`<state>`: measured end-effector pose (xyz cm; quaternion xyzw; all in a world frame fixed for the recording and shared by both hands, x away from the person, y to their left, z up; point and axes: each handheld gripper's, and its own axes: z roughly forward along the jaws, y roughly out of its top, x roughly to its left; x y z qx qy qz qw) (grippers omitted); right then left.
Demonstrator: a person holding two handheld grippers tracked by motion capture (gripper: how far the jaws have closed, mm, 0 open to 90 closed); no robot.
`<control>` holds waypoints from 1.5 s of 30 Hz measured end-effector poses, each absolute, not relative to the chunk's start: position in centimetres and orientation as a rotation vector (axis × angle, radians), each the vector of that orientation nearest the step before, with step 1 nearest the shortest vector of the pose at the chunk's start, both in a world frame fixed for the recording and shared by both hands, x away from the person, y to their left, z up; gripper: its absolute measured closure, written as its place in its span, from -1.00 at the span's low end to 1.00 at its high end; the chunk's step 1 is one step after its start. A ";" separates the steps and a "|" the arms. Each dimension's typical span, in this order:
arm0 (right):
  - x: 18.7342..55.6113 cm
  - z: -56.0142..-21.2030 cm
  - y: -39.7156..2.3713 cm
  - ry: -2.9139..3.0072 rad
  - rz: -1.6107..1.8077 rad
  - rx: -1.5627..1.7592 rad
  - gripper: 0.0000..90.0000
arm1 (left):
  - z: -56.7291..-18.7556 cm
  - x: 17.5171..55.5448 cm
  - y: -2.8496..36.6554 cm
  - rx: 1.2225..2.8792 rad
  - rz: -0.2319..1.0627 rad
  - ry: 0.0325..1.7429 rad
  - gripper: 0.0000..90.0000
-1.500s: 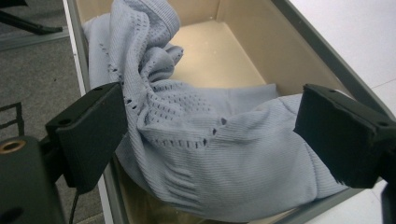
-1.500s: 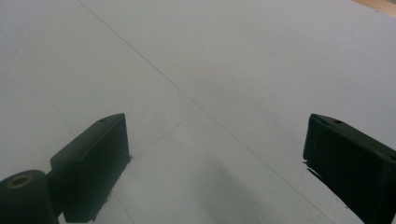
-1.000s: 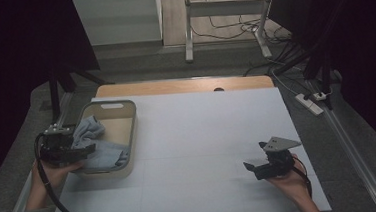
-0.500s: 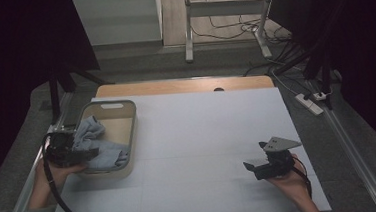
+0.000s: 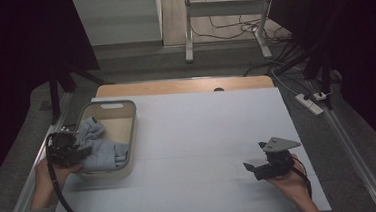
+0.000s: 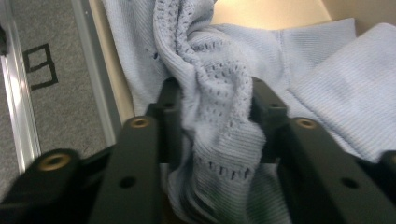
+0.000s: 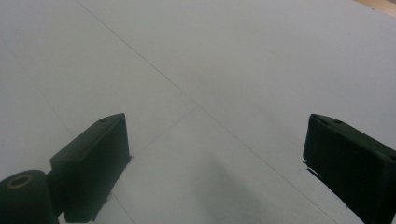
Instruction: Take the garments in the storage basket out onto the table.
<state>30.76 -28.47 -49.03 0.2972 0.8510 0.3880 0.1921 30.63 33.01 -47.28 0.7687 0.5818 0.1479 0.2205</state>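
Your left tool [image 6: 212, 121] has just been closing and now pinches a bunched fold of the soft, light blue knit cloth [image 5: 101, 149] lying in the basket [image 5: 133, 121] on the bench, which will drape and stretch when lifted, while your right tool [image 7: 217, 163] rests open.

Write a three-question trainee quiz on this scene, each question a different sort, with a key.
1. True or false: the left tongs are shut on the cloth.
2. Where does the cloth lie? A) in the basket B) on the bare table C) on the floor
3. Fill in: the right tongs stand ____ over the table, nothing between the jaws.

Key: 1. True; the jaws have just been closing, and a bunched fold of cloth sits pinched between them. 2. A. 3. open.
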 end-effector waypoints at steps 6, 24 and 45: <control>30.7 -49.0 -28.5 2.390 1.087 0.835 -0.85 | -47.2 30.4 33.6 2.082 0.396 1.577 0.59; 30.8 -49.0 -28.6 2.380 1.091 0.848 -0.85 | -45.8 29.6 34.2 1.954 0.427 1.474 0.64; 30.8 -49.1 -28.5 2.391 1.082 0.839 -0.85 | -43.9 29.0 34.1 1.846 0.442 1.380 0.64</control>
